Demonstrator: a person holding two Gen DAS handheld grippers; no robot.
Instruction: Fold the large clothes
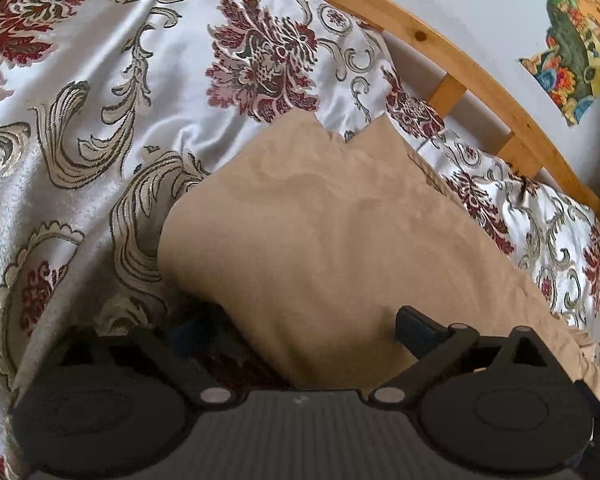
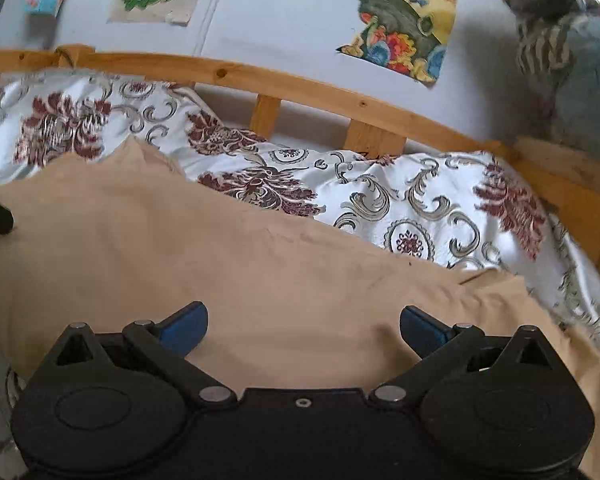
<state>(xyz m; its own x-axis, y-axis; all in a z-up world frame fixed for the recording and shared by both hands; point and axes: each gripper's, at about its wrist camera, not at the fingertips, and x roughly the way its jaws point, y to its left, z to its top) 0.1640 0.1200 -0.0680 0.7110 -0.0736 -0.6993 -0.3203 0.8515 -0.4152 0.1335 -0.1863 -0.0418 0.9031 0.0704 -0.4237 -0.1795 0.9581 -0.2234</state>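
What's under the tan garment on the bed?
The tan garment lies on a floral bedspread, which shows on its far side and to the left in the left wrist view. Whatever sits directly beneath the cloth is covered; nothing else can be made out.

We see our right gripper (image 2: 303, 330): black ribbed body, round discs, silver screws, blue pads (image 2: 184, 330) on its fingers.

A bed (image 2: 440, 200) with a white floral bedspread (image 1: 112, 92) and a wooden rail (image 2: 300, 80) stands against a pale wall (image 2: 280, 20) with colourful pictures (image 2: 408, 16)
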